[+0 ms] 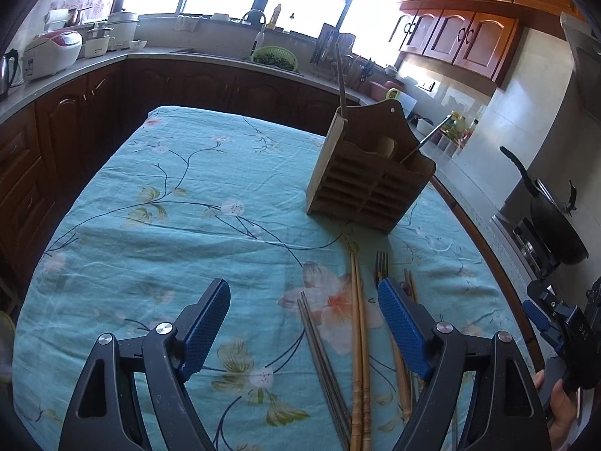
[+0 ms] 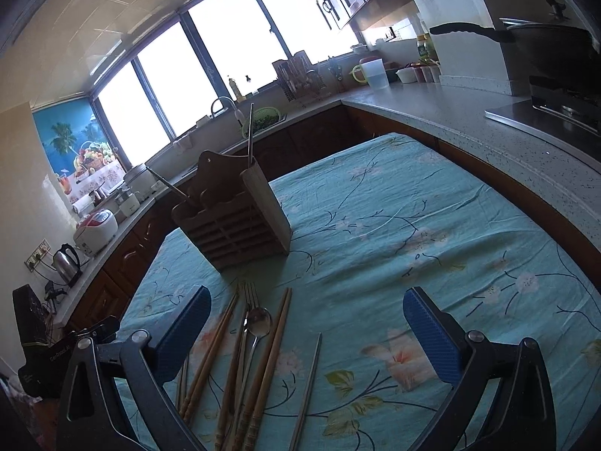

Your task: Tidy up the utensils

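A wooden utensil holder (image 1: pixel 370 180) stands on the teal floral tablecloth (image 1: pixel 180 233), with a few utensil handles sticking up from it; it also shows in the right wrist view (image 2: pixel 240 221). Wooden chopsticks (image 1: pixel 358 338), metal chopsticks (image 1: pixel 323 360) and a fork (image 1: pixel 382 263) lie in front of it. In the right wrist view, wooden chopsticks (image 2: pixel 268 360), a spoon (image 2: pixel 259 323), a fork (image 2: pixel 251 295) and a single metal chopstick (image 2: pixel 310 379) lie on the cloth. My left gripper (image 1: pixel 304 300) is open and empty above the chopsticks. My right gripper (image 2: pixel 306 312) is open and empty above the utensils.
Kitchen counters (image 2: pixel 450 112) wrap around the table. A wok on a stove (image 1: pixel 552 225) stands at the right. A rice cooker (image 1: pixel 52 52), kettle (image 2: pixel 67 263), sink with a green colander (image 1: pixel 276 56) and a dish rack (image 1: pixel 334 49) line the counters.
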Demonstrator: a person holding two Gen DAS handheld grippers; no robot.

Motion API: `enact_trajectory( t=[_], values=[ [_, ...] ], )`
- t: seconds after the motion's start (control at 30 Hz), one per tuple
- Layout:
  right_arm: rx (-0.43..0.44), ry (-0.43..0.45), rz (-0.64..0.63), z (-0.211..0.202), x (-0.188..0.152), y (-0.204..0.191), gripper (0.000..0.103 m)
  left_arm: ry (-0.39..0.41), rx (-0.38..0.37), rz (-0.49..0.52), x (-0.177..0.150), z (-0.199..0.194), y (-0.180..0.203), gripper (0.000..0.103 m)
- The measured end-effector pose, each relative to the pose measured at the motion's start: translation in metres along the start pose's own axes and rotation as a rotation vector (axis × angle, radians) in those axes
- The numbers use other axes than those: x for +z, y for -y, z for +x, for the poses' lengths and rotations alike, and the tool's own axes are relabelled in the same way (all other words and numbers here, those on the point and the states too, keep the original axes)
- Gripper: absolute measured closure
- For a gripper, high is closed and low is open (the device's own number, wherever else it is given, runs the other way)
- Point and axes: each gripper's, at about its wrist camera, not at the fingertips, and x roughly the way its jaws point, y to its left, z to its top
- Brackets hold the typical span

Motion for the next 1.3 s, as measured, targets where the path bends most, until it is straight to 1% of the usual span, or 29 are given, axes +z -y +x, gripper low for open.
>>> enact_trajectory(
  t=[0.13, 0.27, 0.37, 0.4, 0.43, 0.5, 0.57, 0.6, 0.63, 0.67, 0.7, 0.73, 0.77, 0.8, 0.83, 0.9, 0.97, 1.0, 1.07, 1.13, 1.17, 1.3],
  values=[
    [-0.008, -0.023, -0.014, 0.004, -0.004, -0.002, 0.000, -0.049, 0.028, 0.058, 0.003, 0.009, 0.014, 0.023],
    [-0.001, -0.037, -0.029, 0.009, -0.004, -0.006, 0.001, -0.113, 0.033, 0.124, 0.004, 0.025, 0.029, 0.024],
    [-0.002, -0.050, -0.041, 0.014, -0.006, -0.009, 0.002, -0.168, 0.052, 0.188, 0.001, 0.041, 0.043, 0.033],
    [-0.003, -0.053, -0.041, 0.015, -0.007, -0.009, 0.003, -0.186, 0.057, 0.207, 0.000, 0.047, 0.047, 0.038],
    [-0.006, -0.056, -0.041, 0.016, -0.007, -0.009, 0.005, -0.203, 0.062, 0.222, -0.001, 0.053, 0.051, 0.043],
    [-0.011, -0.062, -0.037, 0.018, -0.006, -0.007, 0.008, -0.239, 0.068, 0.246, -0.003, 0.065, 0.057, 0.049],
    [-0.014, -0.068, -0.030, 0.020, -0.006, -0.005, 0.014, -0.263, 0.072, 0.266, -0.004, 0.073, 0.061, 0.052],
    [-0.018, -0.072, -0.029, 0.022, -0.006, -0.004, 0.017, -0.273, 0.084, 0.280, -0.004, 0.080, 0.063, 0.059],
    [-0.023, -0.078, -0.030, 0.024, -0.006, -0.003, 0.023, -0.287, 0.095, 0.294, -0.006, 0.085, 0.064, 0.068],
    [-0.026, -0.085, -0.030, 0.026, -0.007, -0.002, 0.027, -0.297, 0.093, 0.300, -0.006, 0.089, 0.065, 0.069],
    [-0.026, -0.094, -0.029, 0.028, -0.007, -0.001, 0.030, -0.292, 0.086, 0.303, -0.007, 0.092, 0.066, 0.069],
    [-0.025, -0.105, -0.027, 0.031, -0.007, -0.001, 0.034, -0.302, 0.087, 0.309, -0.008, 0.096, 0.066, 0.072],
    [-0.023, -0.116, -0.024, 0.034, -0.008, 0.000, 0.036, -0.312, 0.102, 0.321, -0.011, 0.101, 0.066, 0.074],
    [-0.021, -0.125, -0.024, 0.038, -0.008, 0.000, 0.037, -0.295, 0.121, 0.344, -0.014, 0.104, 0.069, 0.077],
    [-0.020, -0.135, -0.027, 0.041, -0.009, -0.001, 0.039, -0.290, 0.125, 0.356, -0.016, 0.105, 0.069, 0.077],
    [-0.013, -0.159, -0.036, 0.049, -0.011, -0.005, 0.042, -0.296, 0.117, 0.350, -0.016, 0.106, 0.068, 0.077],
    [-0.008, -0.183, -0.056, 0.058, -0.012, -0.011, 0.051, -0.304, 0.117, 0.327, -0.015, 0.105, 0.061, 0.081],
    [-0.009, -0.198, -0.072, 0.063, -0.013, -0.015, 0.053, -0.306, 0.124, 0.316, -0.014, 0.104, 0.057, 0.082],
    [-0.006, -0.233, -0.097, 0.076, -0.015, -0.021, 0.066, -0.316, 0.124, 0.276, -0.011, 0.103, 0.047, 0.082],
    [-0.012, -0.277, -0.126, 0.092, -0.016, -0.027, 0.072, -0.329, 0.091, 0.227, -0.005, 0.105, 0.039, 0.082],
    [-0.017, -0.293, -0.136, 0.100, -0.016, -0.030, 0.074, -0.334, 0.083, 0.217, -0.001, 0.109, 0.038, 0.082],
    [-0.043, -0.355, -0.166, 0.130, -0.018, -0.035, 0.077, -0.329, 0.073, 0.248, 0.019, 0.129, 0.043, 0.082]
  ],
)
